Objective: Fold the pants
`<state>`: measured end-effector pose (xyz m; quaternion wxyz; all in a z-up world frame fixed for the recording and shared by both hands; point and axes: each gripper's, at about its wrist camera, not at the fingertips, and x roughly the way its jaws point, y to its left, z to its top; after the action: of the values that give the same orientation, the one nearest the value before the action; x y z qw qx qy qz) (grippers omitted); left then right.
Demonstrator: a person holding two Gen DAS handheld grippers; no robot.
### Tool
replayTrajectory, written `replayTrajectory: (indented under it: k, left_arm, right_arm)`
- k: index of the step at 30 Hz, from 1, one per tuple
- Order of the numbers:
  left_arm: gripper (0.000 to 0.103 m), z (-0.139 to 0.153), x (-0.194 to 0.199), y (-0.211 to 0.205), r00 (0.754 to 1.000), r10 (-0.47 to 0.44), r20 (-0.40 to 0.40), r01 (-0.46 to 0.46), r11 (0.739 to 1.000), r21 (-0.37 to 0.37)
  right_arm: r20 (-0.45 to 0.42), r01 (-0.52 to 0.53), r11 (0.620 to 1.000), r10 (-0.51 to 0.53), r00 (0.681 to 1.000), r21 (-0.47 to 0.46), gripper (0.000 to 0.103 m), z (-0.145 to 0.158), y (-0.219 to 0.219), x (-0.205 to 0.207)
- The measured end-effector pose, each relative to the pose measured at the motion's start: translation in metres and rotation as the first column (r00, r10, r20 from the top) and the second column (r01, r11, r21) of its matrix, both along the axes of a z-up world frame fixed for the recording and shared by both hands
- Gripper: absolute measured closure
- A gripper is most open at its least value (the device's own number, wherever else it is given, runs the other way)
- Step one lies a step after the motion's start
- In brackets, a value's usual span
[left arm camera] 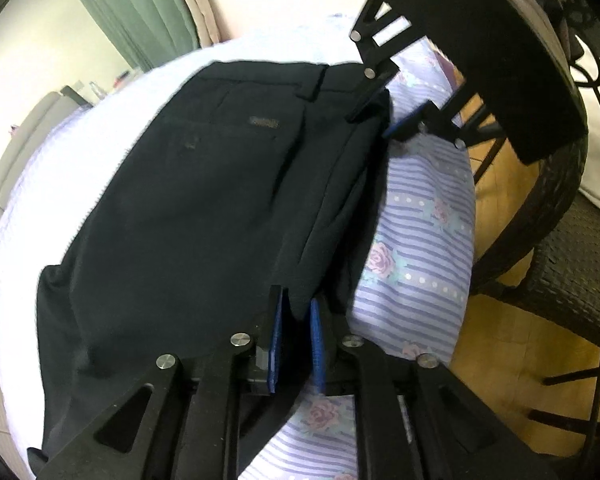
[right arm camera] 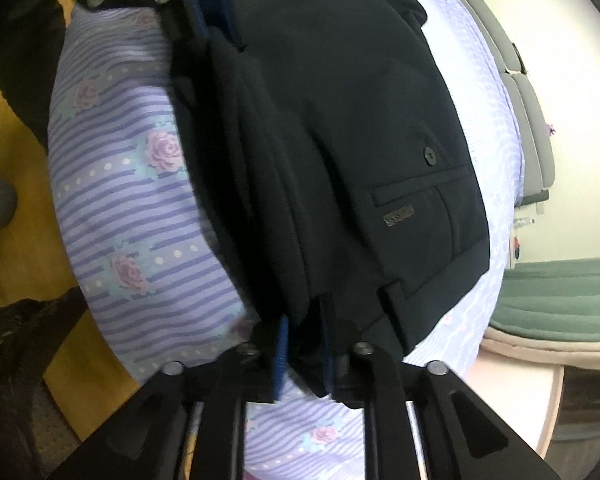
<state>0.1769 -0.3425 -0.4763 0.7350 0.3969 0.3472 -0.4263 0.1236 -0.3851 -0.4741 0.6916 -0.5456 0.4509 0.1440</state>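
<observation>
Both tools stand slightly open around the pants' (left arm camera: 220,200) edge — left tool (left arm camera: 296,332) at 6 o'clock, right tool (right arm camera: 305,344) likewise, neither pad pressing. Withdraw straight back — avoid dragging the fold.

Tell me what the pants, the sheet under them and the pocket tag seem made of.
Pants: dark woven suiting, matte, likely a wool or polyester blend; smooth drape, welt pocket. Sheet: thin printed cotton-like fabric, striped with roses. Tag: looks like dull metal, with a slight sheen, though blur leaves it open.
</observation>
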Motion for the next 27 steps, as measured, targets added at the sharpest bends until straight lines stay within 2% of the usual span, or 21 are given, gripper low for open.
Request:
replayTrajectory:
  k: [3, 4, 6, 9, 13, 15, 17, 20, 21, 23, 27]
  left_arm:
    - [0.043, 0.013, -0.003, 0.008, 0.999, 0.015, 0.030, -0.014, 0.999, -0.048]
    - [0.041, 0.018, -0.005, 0.012, 0.999, 0.020, 0.040, -0.017, 0.998, -0.066]
    - [0.041, 0.029, -0.009, 0.018, 0.998, 0.033, 0.053, -0.028, 0.996, -0.088]
    - [0.041, 0.049, -0.019, 0.032, 0.995, 0.071, 0.076, -0.063, 0.992, -0.110]
    - [0.041, 0.087, -0.029, 0.066, 0.981, 0.175, 0.079, -0.161, 0.974, -0.156]
    - [0.041, 0.107, -0.034, 0.087, 0.970, 0.224, 0.091, -0.206, 0.963, -0.176]
    - [0.040, 0.135, -0.036, 0.118, 0.952, 0.291, 0.090, -0.269, 0.941, -0.205]
    - [0.040, 0.164, -0.031, 0.161, 0.920, 0.384, 0.074, -0.357, 0.902, -0.243]
    - [0.039, 0.174, -0.026, 0.180, 0.903, 0.424, 0.074, -0.394, 0.883, -0.254]
    - [0.038, 0.187, -0.017, 0.213, 0.867, 0.492, 0.079, -0.457, 0.848, -0.268]
    - [0.038, 0.204, 0.013, 0.292, 0.761, 0.644, 0.082, -0.598, 0.744, -0.298]
  right_arm:
    - [0.030, 0.025, 1.000, -0.024, 0.999, -0.004, 0.072, 0.007, 0.008, -0.007]
    - [0.035, 0.037, 0.999, -0.037, 0.999, -0.002, 0.069, 0.009, 0.011, -0.012]
    - [0.056, 0.062, 0.998, -0.062, 0.997, 0.000, 0.064, 0.021, 0.011, -0.018]
    - [0.095, 0.085, 0.996, -0.085, 0.992, 0.006, 0.063, 0.040, 0.019, -0.029]
    - [0.181, 0.172, 0.984, -0.179, 0.967, 0.056, 0.063, 0.086, 0.039, -0.039]
    - [0.232, 0.223, 0.968, -0.244, 0.942, 0.111, 0.053, 0.114, 0.058, -0.045]
    - [0.282, 0.268, 0.944, -0.316, 0.906, 0.193, 0.046, 0.146, 0.084, -0.049]
    - [0.316, 0.321, 0.890, -0.421, 0.850, 0.323, 0.044, 0.182, 0.121, -0.046]
    - [0.318, 0.335, 0.867, -0.456, 0.831, 0.368, 0.044, 0.190, 0.133, -0.043]
    - [0.295, 0.365, 0.797, -0.539, 0.789, 0.481, 0.044, 0.206, 0.162, -0.035]
    - [0.232, 0.384, 0.667, -0.643, 0.730, 0.639, 0.044, 0.222, 0.219, -0.002]
